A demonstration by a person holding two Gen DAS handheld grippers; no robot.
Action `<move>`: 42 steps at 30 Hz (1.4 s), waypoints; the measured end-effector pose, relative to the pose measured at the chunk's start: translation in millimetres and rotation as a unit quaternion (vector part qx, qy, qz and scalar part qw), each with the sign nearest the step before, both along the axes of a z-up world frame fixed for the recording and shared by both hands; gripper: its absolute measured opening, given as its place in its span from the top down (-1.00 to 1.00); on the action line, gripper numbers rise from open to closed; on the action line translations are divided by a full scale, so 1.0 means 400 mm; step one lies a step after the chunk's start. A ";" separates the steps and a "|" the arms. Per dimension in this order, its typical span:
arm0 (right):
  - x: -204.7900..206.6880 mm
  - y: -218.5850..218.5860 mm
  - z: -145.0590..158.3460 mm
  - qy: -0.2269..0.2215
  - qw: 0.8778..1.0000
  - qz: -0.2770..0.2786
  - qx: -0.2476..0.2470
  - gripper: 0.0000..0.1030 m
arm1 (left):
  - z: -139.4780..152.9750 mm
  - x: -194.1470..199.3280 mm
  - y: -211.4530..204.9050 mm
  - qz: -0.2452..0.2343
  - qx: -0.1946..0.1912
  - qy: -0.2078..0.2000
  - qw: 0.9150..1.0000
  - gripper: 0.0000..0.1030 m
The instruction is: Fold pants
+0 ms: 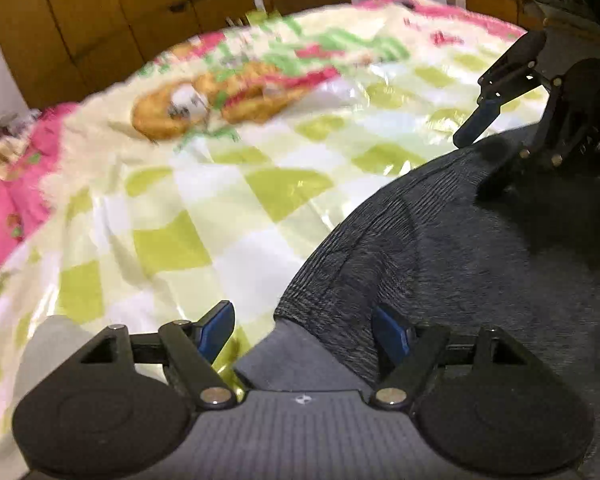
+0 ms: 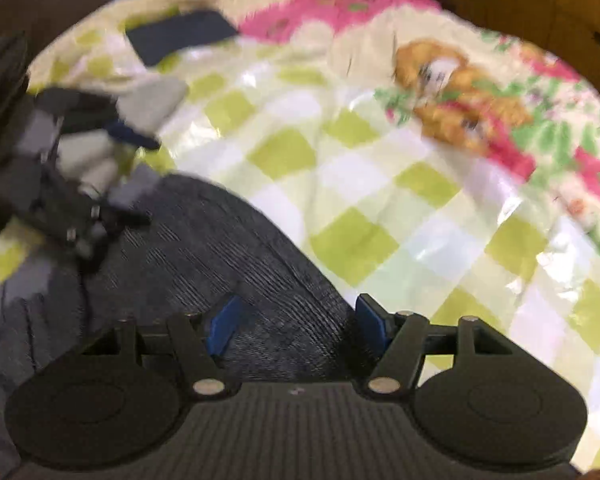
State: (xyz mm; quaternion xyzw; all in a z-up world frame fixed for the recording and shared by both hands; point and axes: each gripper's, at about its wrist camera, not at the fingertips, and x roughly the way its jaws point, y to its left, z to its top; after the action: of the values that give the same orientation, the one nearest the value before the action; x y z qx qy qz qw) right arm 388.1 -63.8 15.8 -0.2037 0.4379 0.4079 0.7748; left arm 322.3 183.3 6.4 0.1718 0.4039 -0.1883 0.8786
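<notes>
Pants point(image 1: 480, 248) waistband on bed point(image 1: 228, 200); left claw point(image 1: 304, 332) and right claw point(image 2: 296, 324) spread, unclamped, straddling ribbed edge. Pinch both corners evenly before lifting.

The dark grey ribbed knit pants point(image 1: 440, 248) lie on the green-and-white checked glossy sheet point(image 1: 188, 216), which is spread over the pink-edged floral blanket point(image 1: 12, 208). The brown wooden wardrobe point(image 1: 112, 20) stands behind. A dark flat rectangular cloth point(image 2: 180, 34) lies farther back on the sheet.
</notes>
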 end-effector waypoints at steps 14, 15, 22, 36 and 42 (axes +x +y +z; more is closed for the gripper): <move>-0.052 0.003 0.029 0.027 0.998 -0.048 -0.013 0.78 | 0.015 -0.007 -0.036 -0.002 0.037 0.051 0.998 0.31; -0.069 0.000 0.050 0.021 0.999 -0.044 -0.011 0.79 | 0.029 -0.020 -0.041 -0.002 0.046 0.042 0.998 0.57; -0.348 -0.045 0.238 -0.016 1.000 -0.014 0.018 0.80 | 0.184 -0.253 -0.026 -0.021 0.044 -0.012 0.999 0.57; -0.716 0.014 -0.022 0.063 0.997 -0.045 -0.008 0.77 | -0.009 -0.679 -0.023 0.052 0.021 0.009 0.998 0.57; -0.713 0.024 0.005 0.059 0.997 -0.056 -0.005 0.77 | -0.001 -0.678 0.023 0.104 0.015 -0.034 0.994 0.57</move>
State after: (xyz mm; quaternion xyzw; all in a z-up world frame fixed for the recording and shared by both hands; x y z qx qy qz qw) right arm 103.0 -54.1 17.7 -0.1586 0.4954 0.3730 0.7683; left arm 51.0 192.6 6.2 0.1486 0.3921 -0.0834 0.9040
